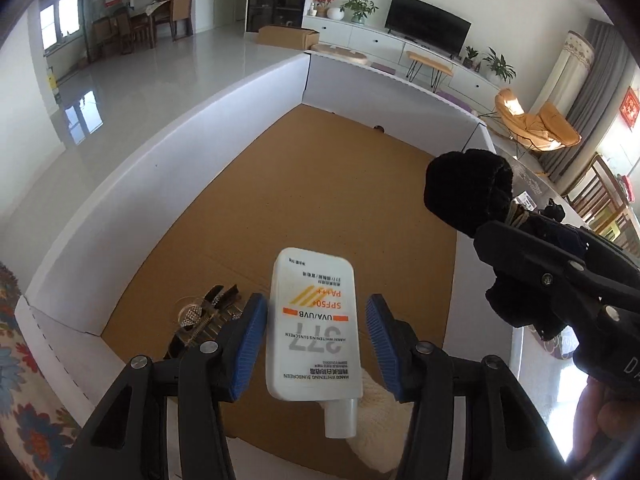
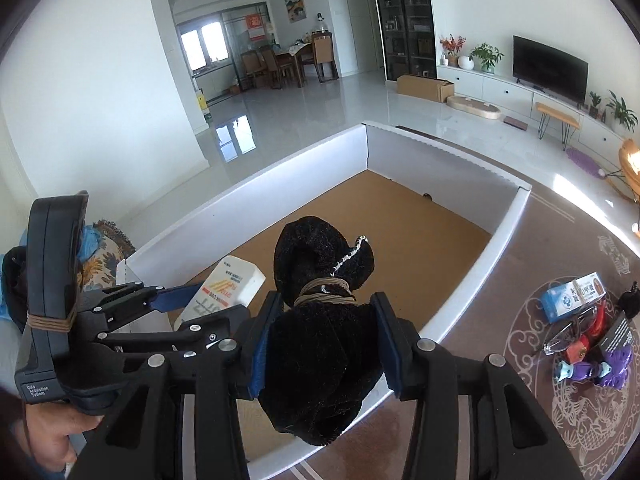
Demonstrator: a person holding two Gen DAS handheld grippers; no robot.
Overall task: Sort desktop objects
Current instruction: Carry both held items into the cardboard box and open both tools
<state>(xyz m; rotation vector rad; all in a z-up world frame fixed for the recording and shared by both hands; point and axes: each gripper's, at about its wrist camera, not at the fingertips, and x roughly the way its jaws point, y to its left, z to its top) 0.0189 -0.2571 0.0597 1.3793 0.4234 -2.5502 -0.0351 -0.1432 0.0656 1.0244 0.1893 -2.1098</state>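
Over the white box (image 1: 160, 168), the left gripper (image 1: 316, 344) jaws stand apart around the sunscreen bottle (image 1: 314, 320), pads clear of it, while the right gripper (image 2: 324, 344) jaws clamp black socks (image 2: 320, 352).

- Bottle (image 1: 314, 322) showing white, with grey "377" print and orange and yellow stripes.
- Bundle (image 2: 320, 344) showing black and fuzzy, with tan cord (image 2: 324, 296) binding it and a white beaded line above.
- Box (image 1: 168, 168) showing white walls and a plain brown floor.
- Pads (image 1: 248, 344) showing blue on black arms.
- Hair clip (image 1: 204, 320) showing dark with sparkling stones.
- Mat (image 2: 532, 264) showing brown with white ornamental pattern.
- Carton (image 2: 572, 294) showing blue and white.
- Toy (image 2: 600, 368) showing purple with pale blue parts.
- Cloth (image 1: 24, 360) showing floral print in blue and orange.
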